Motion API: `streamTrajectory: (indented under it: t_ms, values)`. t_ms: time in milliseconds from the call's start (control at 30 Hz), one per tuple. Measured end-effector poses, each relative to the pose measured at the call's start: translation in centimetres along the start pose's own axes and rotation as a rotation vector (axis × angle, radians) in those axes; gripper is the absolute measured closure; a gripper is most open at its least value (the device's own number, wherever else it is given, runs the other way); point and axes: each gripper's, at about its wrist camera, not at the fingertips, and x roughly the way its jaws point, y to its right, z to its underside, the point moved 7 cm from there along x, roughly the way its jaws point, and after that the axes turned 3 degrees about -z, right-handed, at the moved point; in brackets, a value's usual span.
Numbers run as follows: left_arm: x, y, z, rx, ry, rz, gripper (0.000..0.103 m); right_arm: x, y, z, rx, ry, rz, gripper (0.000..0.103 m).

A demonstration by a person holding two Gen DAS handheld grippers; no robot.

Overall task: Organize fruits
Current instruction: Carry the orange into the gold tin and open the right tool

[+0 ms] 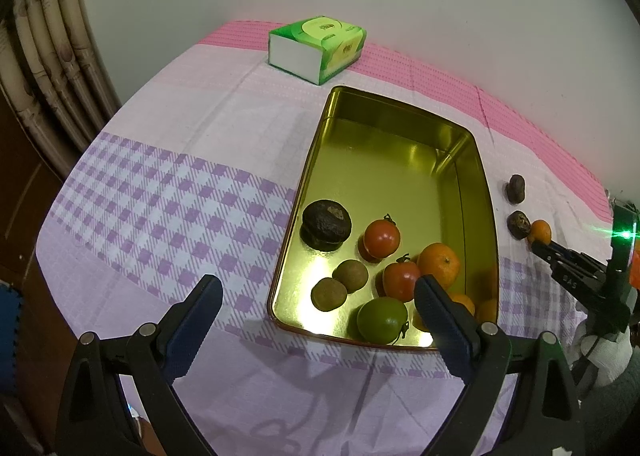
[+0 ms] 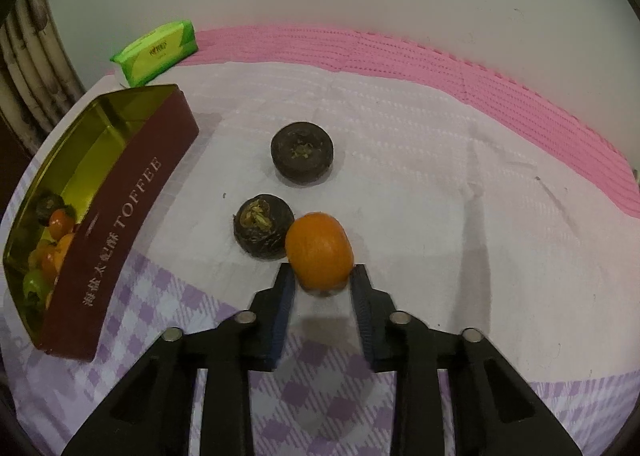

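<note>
A gold-lined tin holds several fruits: a dark brown one, two red tomatoes, an orange, two brown ones and a green one. My left gripper is open and empty above the tin's near end. My right gripper is shut on an orange, just above the cloth, touching a dark fruit. Another dark fruit lies farther back. The tin stands to the left in the right wrist view.
A green tissue pack lies behind the tin near the wall. The table has a pink and purple checked cloth. A curtain hangs at the left. The right gripper shows at the right edge of the left wrist view.
</note>
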Motion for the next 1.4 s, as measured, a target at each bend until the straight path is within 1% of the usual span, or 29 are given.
streamTrajectory:
  t_ms: [333,433,567,667,900,1100,1400]
  values:
    - [0.1,0.0,0.1,0.000,-0.005,-0.001,0.008,-0.4,0.1,0.1,0.018,-0.013,-0.032,0.073]
    - [0.2,0.0,0.1,0.000,-0.005,0.000,0.008,-0.2,0.2,0.1,0.013,-0.022,-0.036,0.071]
    - [0.2,0.0,0.2,0.000,-0.006,-0.001,0.008,0.4,0.1,-0.1,0.007,-0.036,-0.040,0.065]
    - [0.2,0.0,0.2,-0.001,-0.006,-0.001,0.008,0.8,0.0,-0.3,-0.009,-0.039,-0.039,0.064]
    - [0.2,0.0,0.1,-0.002,-0.005,0.000,0.008,1.1,-0.1,-0.6,-0.035,-0.038,-0.025,0.064]
    - [0.2,0.0,0.1,-0.001,-0.005,-0.001,0.008,0.9,-0.5,-0.6,-0.056,-0.039,-0.009,0.069]
    - [0.2,0.0,0.1,-0.002,-0.005,0.000,0.008,-0.6,-0.8,-0.5,-0.051,-0.021,-0.010,0.069]
